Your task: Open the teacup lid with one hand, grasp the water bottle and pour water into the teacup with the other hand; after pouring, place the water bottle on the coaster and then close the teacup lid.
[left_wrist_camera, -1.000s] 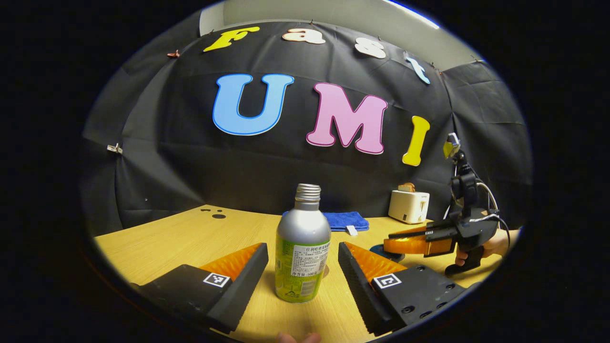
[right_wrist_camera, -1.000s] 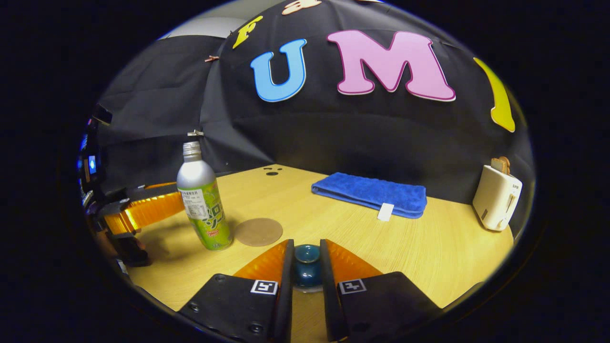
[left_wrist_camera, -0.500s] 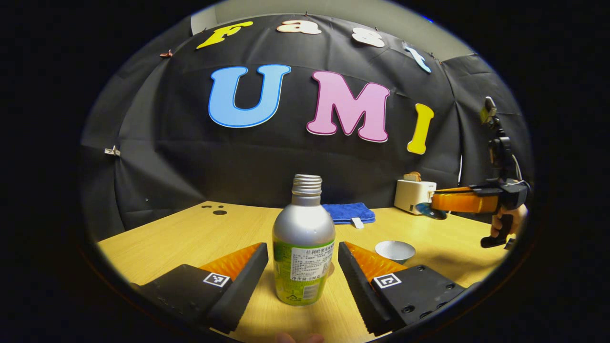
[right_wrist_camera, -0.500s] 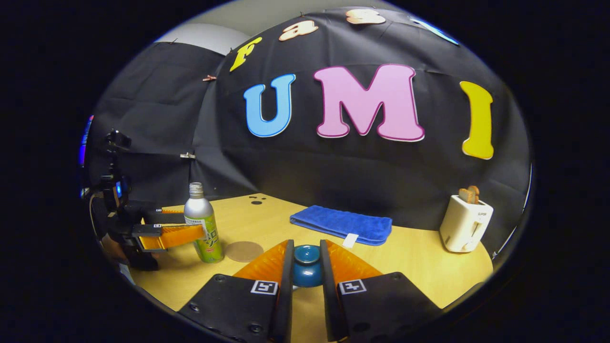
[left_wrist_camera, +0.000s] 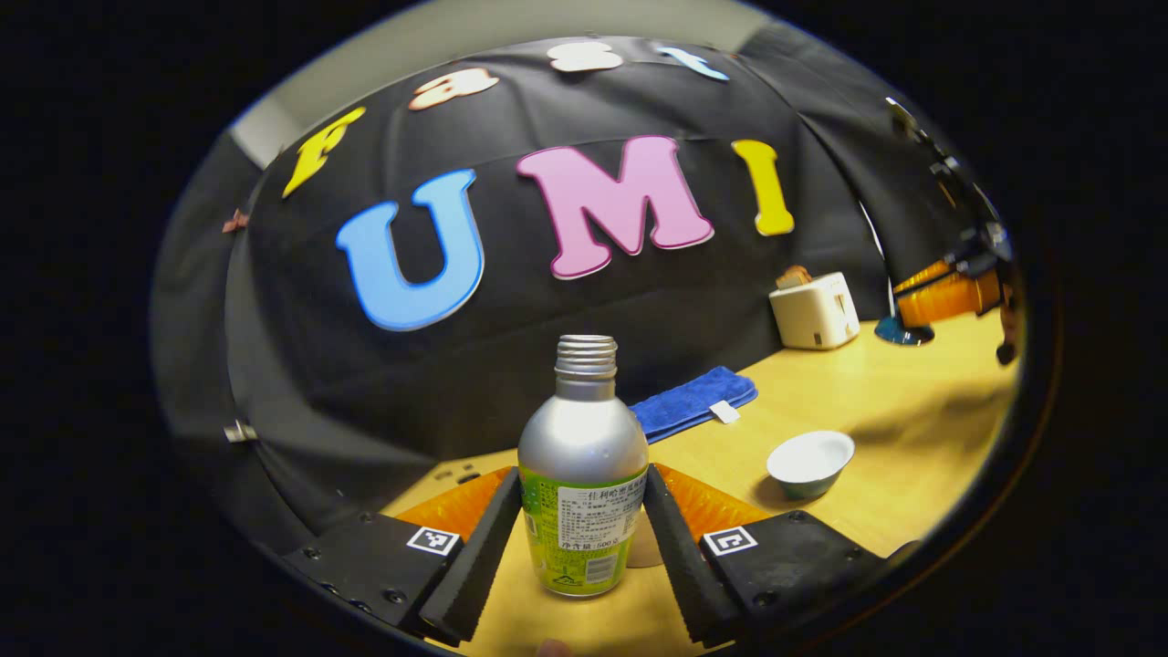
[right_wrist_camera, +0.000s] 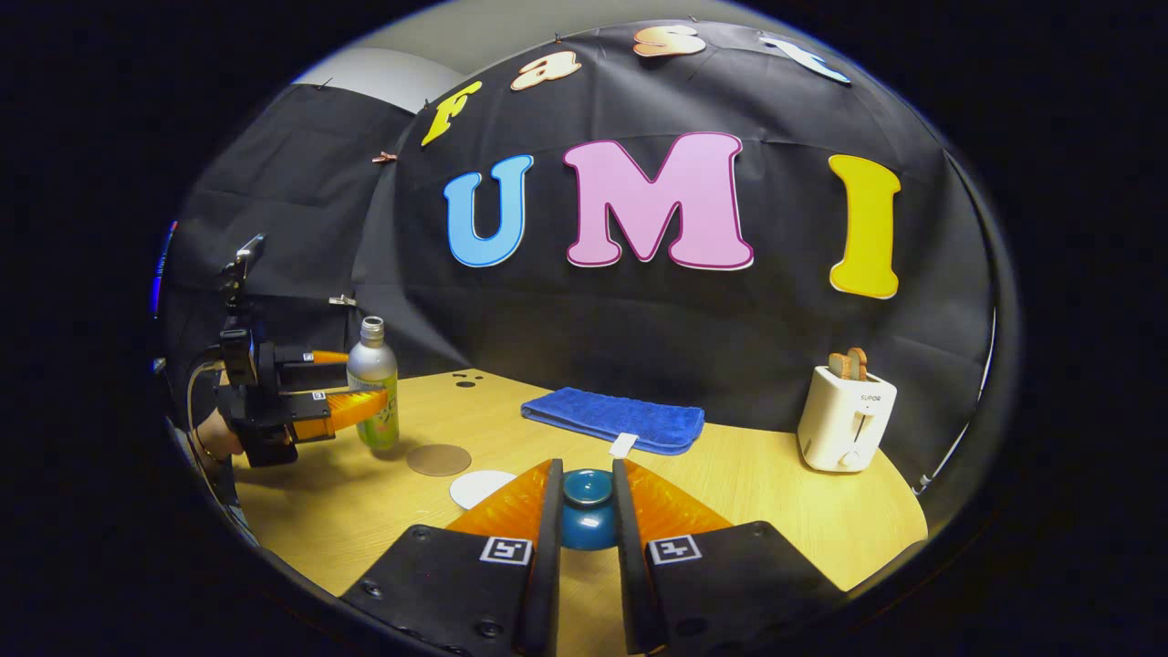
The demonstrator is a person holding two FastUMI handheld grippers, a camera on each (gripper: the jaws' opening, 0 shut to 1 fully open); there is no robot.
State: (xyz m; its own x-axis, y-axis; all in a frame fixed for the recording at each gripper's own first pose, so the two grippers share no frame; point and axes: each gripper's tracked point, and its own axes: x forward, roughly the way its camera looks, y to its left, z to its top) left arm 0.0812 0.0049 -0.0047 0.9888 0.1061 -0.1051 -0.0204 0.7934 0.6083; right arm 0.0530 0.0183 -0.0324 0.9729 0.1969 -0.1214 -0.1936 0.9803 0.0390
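While the table (left_wrist_camera: 922, 401) bears the uncovered teacup (left_wrist_camera: 809, 462) to its right, the left gripper (left_wrist_camera: 582, 538) clamps the upright water bottle (left_wrist_camera: 582, 474); the right gripper (right_wrist_camera: 584, 538) pinches the lid (right_wrist_camera: 587, 511) aloft.

The wooden table (right_wrist_camera: 776, 511) carries a blue towel (right_wrist_camera: 613, 418), toaster (right_wrist_camera: 845, 416), coaster (right_wrist_camera: 439, 459) and open teacup (left_wrist_camera: 809, 461).
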